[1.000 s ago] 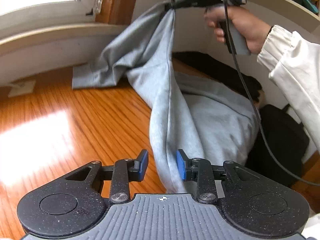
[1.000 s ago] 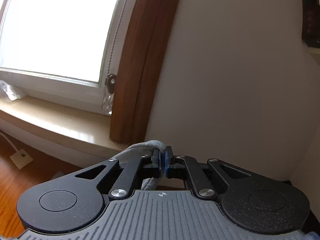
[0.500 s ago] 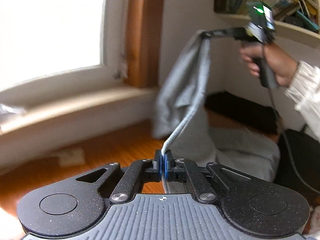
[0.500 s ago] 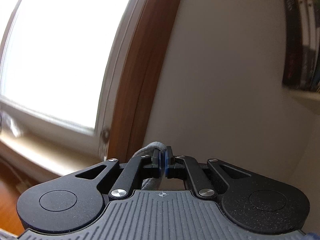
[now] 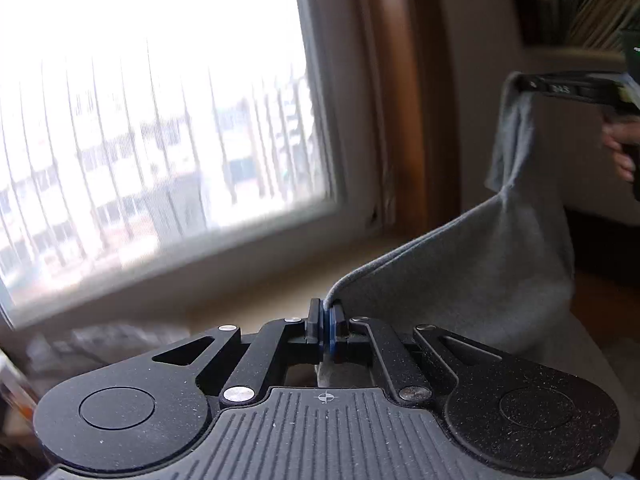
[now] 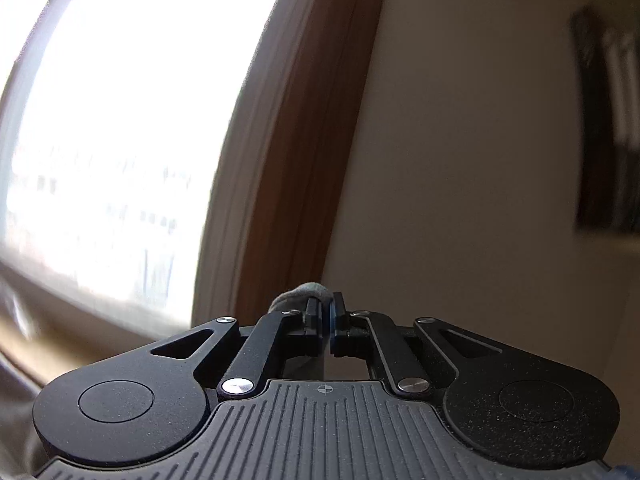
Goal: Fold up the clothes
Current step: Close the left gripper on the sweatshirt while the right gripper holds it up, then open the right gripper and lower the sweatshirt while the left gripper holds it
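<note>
Two hand-held grippers, left (image 5: 326, 322) and right (image 6: 325, 316), each clamp an edge of the soft grey fabric garment (image 5: 472, 276), spreading it for folding.

Left gripper (image 5: 327, 326) clamped on edge of grey garment (image 5: 472, 280). Cloth stretched up-right to right gripper (image 5: 520, 82), also pinching it, hand (image 5: 620, 148) behind. Bright window (image 5: 160, 120) at left.

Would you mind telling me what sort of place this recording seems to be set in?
Most likely a room in a home, perhaps a bedroom or study. A large window with a wooden frame looks out on buildings, a shelf of books hangs on the wall, and a grey garment is being handled.
</note>
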{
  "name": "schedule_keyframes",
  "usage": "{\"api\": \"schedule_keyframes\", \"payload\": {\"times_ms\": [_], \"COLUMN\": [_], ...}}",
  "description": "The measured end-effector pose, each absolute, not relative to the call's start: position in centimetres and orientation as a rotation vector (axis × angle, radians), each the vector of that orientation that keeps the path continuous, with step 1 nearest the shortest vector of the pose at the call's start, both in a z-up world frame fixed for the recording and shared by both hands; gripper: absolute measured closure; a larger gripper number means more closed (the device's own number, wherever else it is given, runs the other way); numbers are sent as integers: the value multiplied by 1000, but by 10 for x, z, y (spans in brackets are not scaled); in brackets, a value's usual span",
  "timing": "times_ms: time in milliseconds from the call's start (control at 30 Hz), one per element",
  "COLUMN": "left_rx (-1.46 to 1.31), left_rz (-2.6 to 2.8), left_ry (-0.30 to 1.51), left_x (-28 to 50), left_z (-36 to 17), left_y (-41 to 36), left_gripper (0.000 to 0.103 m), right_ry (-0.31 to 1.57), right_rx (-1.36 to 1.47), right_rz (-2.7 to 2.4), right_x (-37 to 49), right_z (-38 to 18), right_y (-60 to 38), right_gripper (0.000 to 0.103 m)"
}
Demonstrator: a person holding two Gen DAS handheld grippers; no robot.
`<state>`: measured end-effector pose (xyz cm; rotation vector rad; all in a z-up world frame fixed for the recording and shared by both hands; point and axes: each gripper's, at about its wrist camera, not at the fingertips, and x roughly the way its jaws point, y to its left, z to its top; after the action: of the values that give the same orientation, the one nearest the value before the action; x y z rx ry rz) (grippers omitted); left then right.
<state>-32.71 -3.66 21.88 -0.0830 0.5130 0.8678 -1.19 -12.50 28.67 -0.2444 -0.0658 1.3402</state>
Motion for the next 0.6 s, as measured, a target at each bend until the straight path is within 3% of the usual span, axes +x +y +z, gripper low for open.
{"api": "schedule_keyframes", "payload": {"times_ms": [200,300,367,400,600], "left_rx": [-153,-194,-220,-235,-279], "left_rz": [823,828,831,828,790], "left_ry": [573,581,592,601,617], "left_x": [-316,-321,-330,-333,-345], "left_z": [154,136,124,119,111], "left_y": [-9,2,6,10,24], "left_gripper": [100,100,100,100,100], "right_ry": [96,252,311,356,544], "right_rx": [-382,-453,-448,-442,-463], "right_rz": [1349,1445,1481,1504,1582], "right_x": [8,16,20,24,32], "right_z": [212,192,180,174,127], "right_y": [-95,-89,-97,-101,-130], "right_gripper": [99,92,73,70,68]}}
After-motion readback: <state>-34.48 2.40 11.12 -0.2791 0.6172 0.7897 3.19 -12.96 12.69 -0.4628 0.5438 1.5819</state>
